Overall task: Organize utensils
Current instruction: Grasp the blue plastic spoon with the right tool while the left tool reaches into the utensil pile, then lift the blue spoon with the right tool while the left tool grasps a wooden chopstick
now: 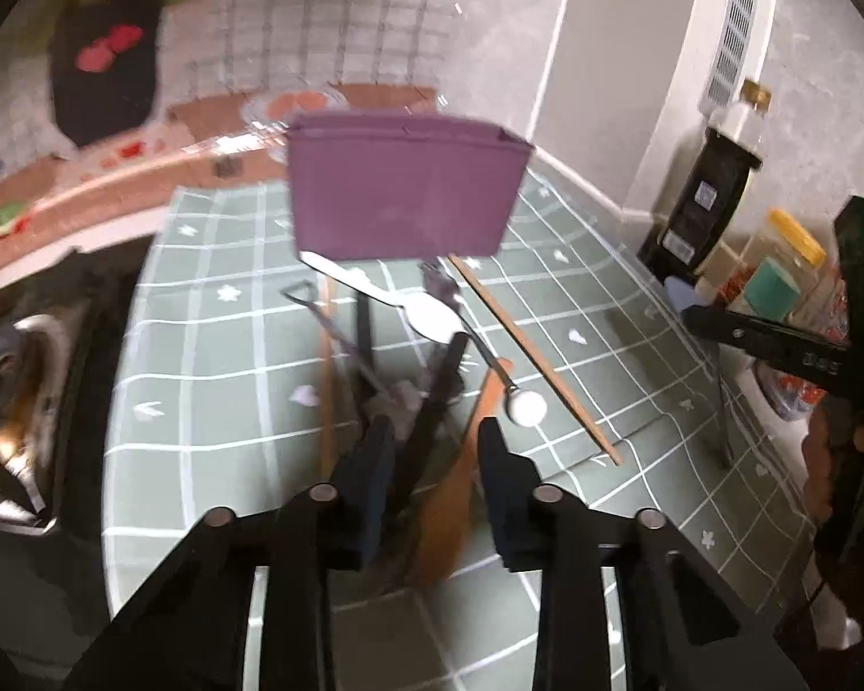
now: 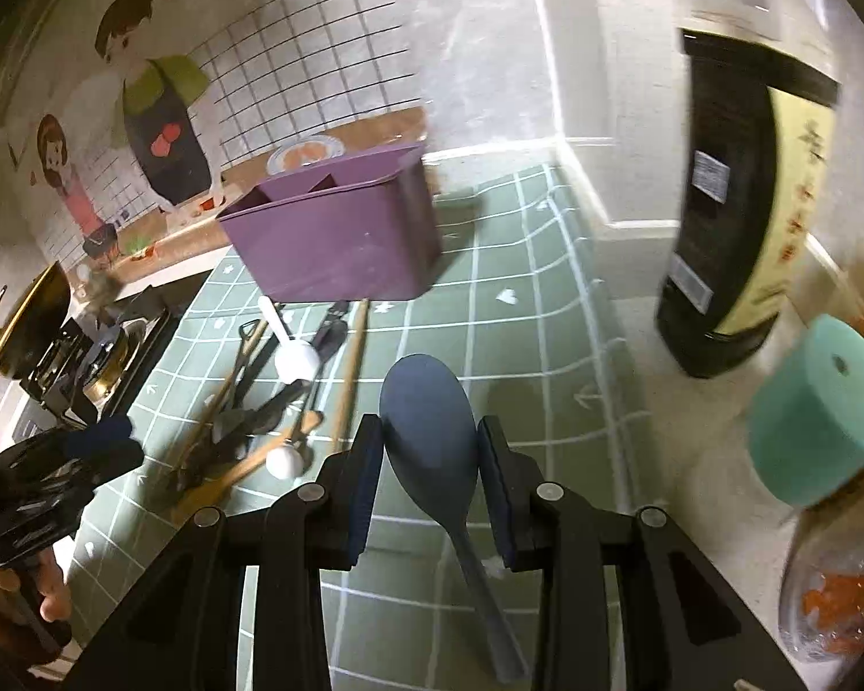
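The right hand-held gripper [image 2: 430, 449] holds a dark blue spoon [image 2: 429, 432] by its bowl, pads pressing both edges, the handle trailing back under the jaws. The purple bin [image 2: 340, 230] stands upright on the green tabletop [image 2: 518, 299], its two compartments open on top. The left hand-held gripper [image 1: 435, 449] hangs over the heap of utensils [image 1: 409, 345], its jaws narrowed around a dark handle; blur hides whether the pads press it. To do this well, lift the spoon above the rim, centre it over one compartment, then release.
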A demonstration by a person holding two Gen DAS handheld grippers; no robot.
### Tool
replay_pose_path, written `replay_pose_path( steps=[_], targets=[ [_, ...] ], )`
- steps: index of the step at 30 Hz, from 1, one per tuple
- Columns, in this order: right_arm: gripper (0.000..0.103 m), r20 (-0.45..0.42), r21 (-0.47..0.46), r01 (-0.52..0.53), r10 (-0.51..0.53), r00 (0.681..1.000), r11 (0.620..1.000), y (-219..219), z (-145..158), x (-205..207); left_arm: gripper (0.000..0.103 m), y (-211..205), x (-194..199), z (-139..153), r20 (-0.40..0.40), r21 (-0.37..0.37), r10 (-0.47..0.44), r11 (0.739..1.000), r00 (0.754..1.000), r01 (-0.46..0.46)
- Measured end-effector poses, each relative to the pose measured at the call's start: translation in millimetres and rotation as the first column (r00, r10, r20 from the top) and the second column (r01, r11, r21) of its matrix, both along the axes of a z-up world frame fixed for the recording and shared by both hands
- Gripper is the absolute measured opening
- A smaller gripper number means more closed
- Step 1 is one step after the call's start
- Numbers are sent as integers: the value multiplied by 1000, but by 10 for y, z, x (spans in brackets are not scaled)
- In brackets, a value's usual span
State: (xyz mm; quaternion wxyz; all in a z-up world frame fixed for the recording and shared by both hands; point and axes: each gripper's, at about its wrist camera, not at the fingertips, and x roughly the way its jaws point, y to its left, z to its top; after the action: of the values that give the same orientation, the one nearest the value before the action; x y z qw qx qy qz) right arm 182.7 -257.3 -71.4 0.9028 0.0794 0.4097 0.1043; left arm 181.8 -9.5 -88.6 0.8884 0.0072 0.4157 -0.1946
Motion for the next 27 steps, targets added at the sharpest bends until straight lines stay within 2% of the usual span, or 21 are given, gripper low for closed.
replay_pose_path(
  steps=[4,9,15,16,17,20,24,27],
  targets=[
    [31,1,52,14,-14,1000,999,-76,-21,-48,25,-195,236,-134,-42,124,-61,990,997,65],
    [31,14,64,15,-16,1000,998,-118,-27,-116,25,-324,414,-277,-98,170,-68,982,993,85],
    [31,22,56,22,-24,999,998,-80,-3,-137,25,-477,559,-343,-106,234,-74,967,992,98],
    [31,25,52,21,-22,999,998,-70,6,-140,24,-488,586,-346,-113,236,-73,967,991,98],
    [31,29,48,21,-22,999,999,-52,19,-135,15,-489,612,-347,-118,236,-72,967,990,99],
    [31,39,37,21,-22,999,999,15,81,-110,12,-424,671,-334,-130,194,-57,978,990,82],
    [31,65,45,21,-24,998,999,64,182,-97,12,-189,604,-139,-90,72,-13,997,996,19],
    [31,77,66,25,-30,997,998,81,241,-81,12,-44,493,64,-38,-23,5,1000,999,-6]
  ],
)
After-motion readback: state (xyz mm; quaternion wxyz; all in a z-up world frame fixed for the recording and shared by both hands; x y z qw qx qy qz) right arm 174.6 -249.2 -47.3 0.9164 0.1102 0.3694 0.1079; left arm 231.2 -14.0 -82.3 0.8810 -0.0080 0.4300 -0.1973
